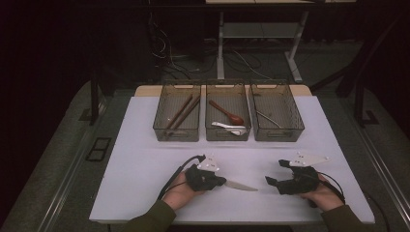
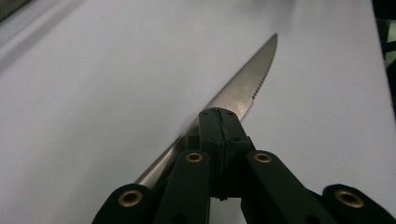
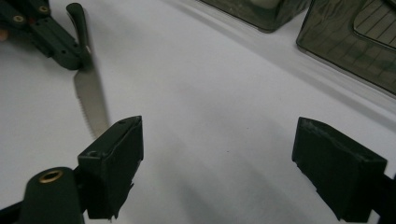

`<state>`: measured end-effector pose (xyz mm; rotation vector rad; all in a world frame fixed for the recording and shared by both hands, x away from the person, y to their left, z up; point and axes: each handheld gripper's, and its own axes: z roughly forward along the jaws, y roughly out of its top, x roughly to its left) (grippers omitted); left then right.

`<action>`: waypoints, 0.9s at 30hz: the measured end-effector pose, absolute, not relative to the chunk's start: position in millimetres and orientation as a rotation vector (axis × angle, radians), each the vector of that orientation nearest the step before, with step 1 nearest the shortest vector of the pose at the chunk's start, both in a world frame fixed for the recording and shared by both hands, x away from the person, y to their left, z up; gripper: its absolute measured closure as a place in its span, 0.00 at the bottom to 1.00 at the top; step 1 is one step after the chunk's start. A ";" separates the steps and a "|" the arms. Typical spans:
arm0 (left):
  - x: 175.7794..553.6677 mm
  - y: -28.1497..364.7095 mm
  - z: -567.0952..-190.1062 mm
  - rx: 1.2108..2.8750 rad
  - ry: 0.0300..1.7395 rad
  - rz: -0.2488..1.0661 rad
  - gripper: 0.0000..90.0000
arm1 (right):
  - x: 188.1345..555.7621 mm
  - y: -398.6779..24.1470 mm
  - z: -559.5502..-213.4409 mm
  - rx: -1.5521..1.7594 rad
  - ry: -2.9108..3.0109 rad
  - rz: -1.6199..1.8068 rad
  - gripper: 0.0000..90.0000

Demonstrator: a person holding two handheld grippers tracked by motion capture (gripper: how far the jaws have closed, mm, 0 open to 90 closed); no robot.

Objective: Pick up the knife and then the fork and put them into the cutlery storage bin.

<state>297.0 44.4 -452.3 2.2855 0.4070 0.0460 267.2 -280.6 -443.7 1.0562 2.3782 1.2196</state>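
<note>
— While you stand on that side, what has the left tool (image 1: pixel 220 181) got?
— Its jaws are clamped tight on a serrated steel table knife (image 1: pixel 241 185), low over the white worktop (image 1: pixel 145 164). In the left gripper view the two black jaws meet on the blade (image 2: pixel 243 88), and the toothed edge runs away from them to the point.
— Where on the worktop is that?
— Near the front edge, about the middle, between the two hands. The blade points across toward the right tool (image 1: pixel 272 182), and its tip stops just short of it.
— And the right one?
— Its jaws stand wide apart with nothing between them, just bare white surface. From the right gripper view you can see the knife (image 3: pixel 91 100) off to one side of its own jaw, with the left tool (image 3: pixel 77 58) gripping it near the dark handle.
— What else is out?
— Three smoked, see-through plastic bins in a row at the back. The left bin (image 1: pixel 177 133) has long brown wooden chopsticks (image 1: pixel 183 111) in it. The middle bin (image 1: pixel 227 134) holds a dark reddish-brown spoon (image 1: pixel 227 112) and a white spoon (image 1: pixel 229 127). In the right bin (image 1: pixel 277 133) lies a slim metal piece (image 1: pixel 269 119); I can't tell what it is.
</note>
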 end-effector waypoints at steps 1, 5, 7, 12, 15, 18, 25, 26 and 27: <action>299.4 42.2 -452.4 2.285 0.410 0.044 0.99 | 267.3 -280.7 -443.7 1.058 2.378 1.221 0.18; 310.3 33.5 -452.3 2.290 0.409 0.078 0.99 | 267.4 -281.0 -443.9 1.057 2.379 1.223 0.18; 314.9 29.8 -452.3 2.289 0.408 0.081 0.99 | 267.6 -281.3 -443.9 1.057 2.376 1.225 0.18; 318.6 30.5 -451.3 2.275 0.418 0.057 0.98 | 267.7 -282.6 -443.9 1.055 2.379 1.232 0.18; 319.2 38.2 -445.0 2.237 0.447 0.053 0.85 | 267.3 -282.9 -443.4 1.048 2.376 1.248 0.18; 321.5 48.6 -438.8 2.228 0.452 0.073 0.73 | 267.4 -282.9 -443.3 1.045 2.380 1.249 0.18; 323.3 65.2 -441.9 2.278 0.462 0.073 0.60 | 267.4 -282.4 -443.6 1.038 2.387 1.249 0.18; 323.2 65.6 -442.4 2.280 0.457 0.076 0.60 | 267.5 -282.3 -443.7 1.036 2.387 1.248 0.18; 323.2 65.8 -443.1 2.288 0.458 0.078 0.62 | 267.6 -282.3 -443.7 1.034 2.387 1.248 0.18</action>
